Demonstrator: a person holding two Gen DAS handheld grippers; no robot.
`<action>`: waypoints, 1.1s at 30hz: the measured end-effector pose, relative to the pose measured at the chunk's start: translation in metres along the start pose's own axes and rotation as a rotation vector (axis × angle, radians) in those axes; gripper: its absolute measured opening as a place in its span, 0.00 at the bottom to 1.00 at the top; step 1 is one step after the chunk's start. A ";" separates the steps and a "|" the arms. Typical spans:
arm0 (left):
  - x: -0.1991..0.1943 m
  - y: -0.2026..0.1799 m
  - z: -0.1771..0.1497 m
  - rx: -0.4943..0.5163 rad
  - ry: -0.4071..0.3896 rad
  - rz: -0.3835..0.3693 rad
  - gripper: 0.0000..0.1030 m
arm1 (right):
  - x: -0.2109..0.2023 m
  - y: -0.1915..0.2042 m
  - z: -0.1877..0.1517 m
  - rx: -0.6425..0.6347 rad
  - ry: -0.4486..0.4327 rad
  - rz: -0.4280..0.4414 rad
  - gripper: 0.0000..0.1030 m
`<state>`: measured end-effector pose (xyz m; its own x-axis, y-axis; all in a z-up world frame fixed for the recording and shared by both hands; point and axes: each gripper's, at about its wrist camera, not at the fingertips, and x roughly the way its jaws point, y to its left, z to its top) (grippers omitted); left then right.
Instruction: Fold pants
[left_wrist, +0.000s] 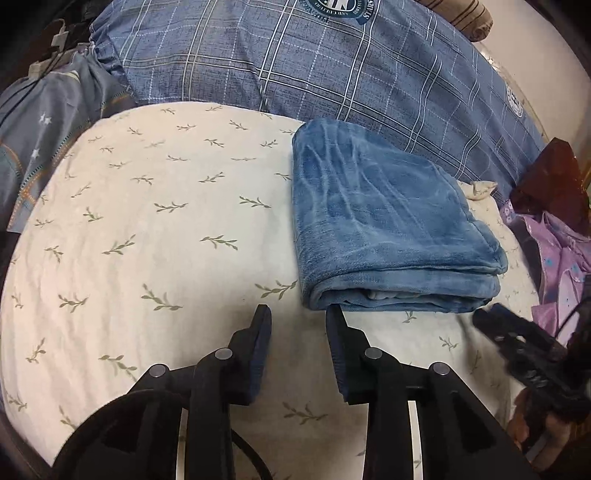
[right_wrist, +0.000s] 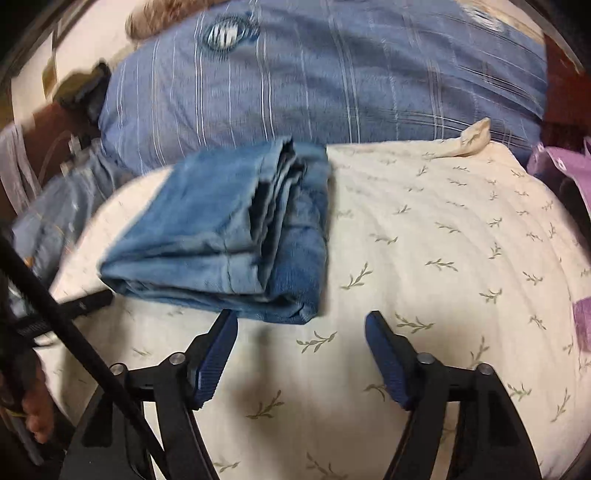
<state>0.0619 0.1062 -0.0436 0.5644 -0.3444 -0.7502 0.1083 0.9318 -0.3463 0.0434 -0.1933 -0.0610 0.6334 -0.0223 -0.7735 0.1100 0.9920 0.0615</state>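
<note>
The blue plush pants lie folded in a thick stack on the cream leaf-print sheet. My left gripper is open and empty, its right fingertip close to the stack's near left corner. In the right wrist view the same folded pants sit left of centre, layered edges facing right. My right gripper is open and empty, just in front of the stack's near edge, left fingertip close to it. The right gripper also shows at the right edge of the left wrist view.
A blue plaid duvet is bunched along the far side of the sheet. Purple clothing lies at the right edge. Grey-blue starred fabric lies at the left. A black cable crosses the right wrist view's lower left.
</note>
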 end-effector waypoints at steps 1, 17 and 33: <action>0.002 -0.001 0.001 0.001 0.001 -0.006 0.29 | 0.004 0.002 0.000 -0.011 0.003 -0.014 0.59; 0.012 -0.014 0.003 0.054 0.030 0.039 0.09 | -0.006 0.003 -0.002 0.017 0.004 0.053 0.07; -0.037 -0.015 -0.038 0.060 -0.048 0.122 0.37 | -0.046 -0.018 -0.030 0.231 -0.019 0.220 0.69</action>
<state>0.0086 0.1008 -0.0324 0.6147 -0.2240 -0.7563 0.0845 0.9720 -0.2191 -0.0103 -0.2060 -0.0457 0.6756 0.1852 -0.7137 0.1380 0.9191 0.3691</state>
